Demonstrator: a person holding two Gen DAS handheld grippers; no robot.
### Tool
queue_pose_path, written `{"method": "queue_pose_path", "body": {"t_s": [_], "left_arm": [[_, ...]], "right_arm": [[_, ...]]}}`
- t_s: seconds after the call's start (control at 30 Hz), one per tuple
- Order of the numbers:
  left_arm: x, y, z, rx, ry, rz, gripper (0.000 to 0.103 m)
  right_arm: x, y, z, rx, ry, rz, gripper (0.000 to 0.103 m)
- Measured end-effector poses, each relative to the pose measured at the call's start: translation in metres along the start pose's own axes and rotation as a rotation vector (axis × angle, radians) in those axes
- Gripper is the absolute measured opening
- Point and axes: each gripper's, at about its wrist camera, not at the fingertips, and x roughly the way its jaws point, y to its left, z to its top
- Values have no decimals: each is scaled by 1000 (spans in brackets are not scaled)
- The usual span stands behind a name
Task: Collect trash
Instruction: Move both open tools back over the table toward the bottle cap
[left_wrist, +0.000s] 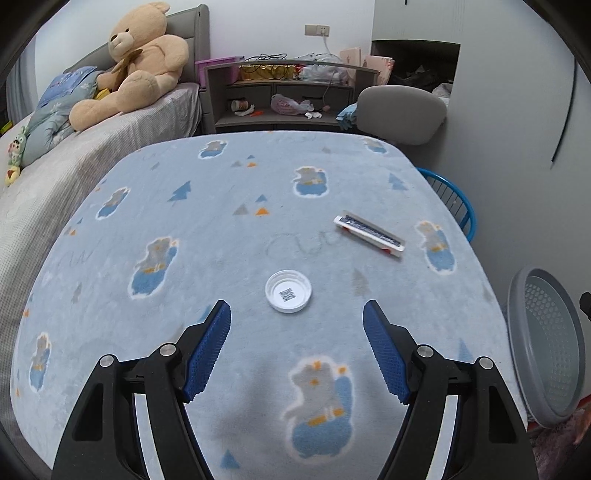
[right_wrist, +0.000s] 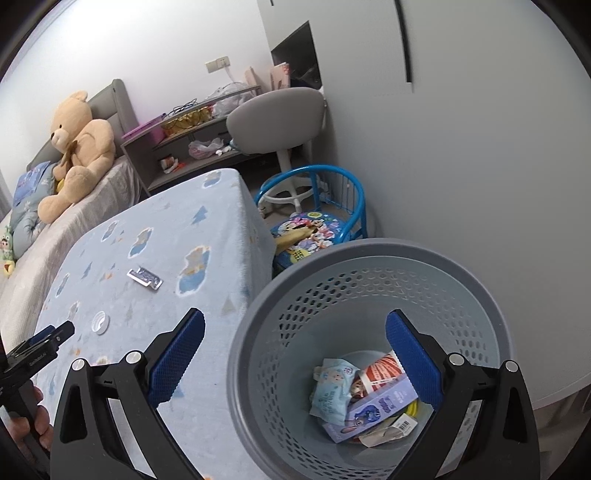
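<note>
Bedroom table under a blue fleece cloth (left_wrist: 155, 206): the left gripper (left_wrist: 297, 314), fingers spread and empty, hovered near a white cap (left_wrist: 288, 291); a flat wrapper (left_wrist: 369, 234) lay beyond. Rightward, the spread right gripper (right_wrist: 295, 332) overhung the trash basket (right_wrist: 332, 258). Best centred over the cap before closing.

The left camera looks down at the table (left_wrist: 184, 221). The right camera looks into the bin (right_wrist: 280, 295). Both see the table and bin.

Fleecy matt blanket (left_wrist: 221, 229), glossy white plastic lid (left_wrist: 288, 291), perforated grey plastic bin (right_wrist: 369, 295).
</note>
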Motion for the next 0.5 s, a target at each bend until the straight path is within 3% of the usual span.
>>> {"method": "queue_pose_path", "body": {"t_s": [0.5], "left_arm": [[43,25,-2,-60,83,9,71]], "right_arm": [[10,3,0,5,29,5,97]]}}
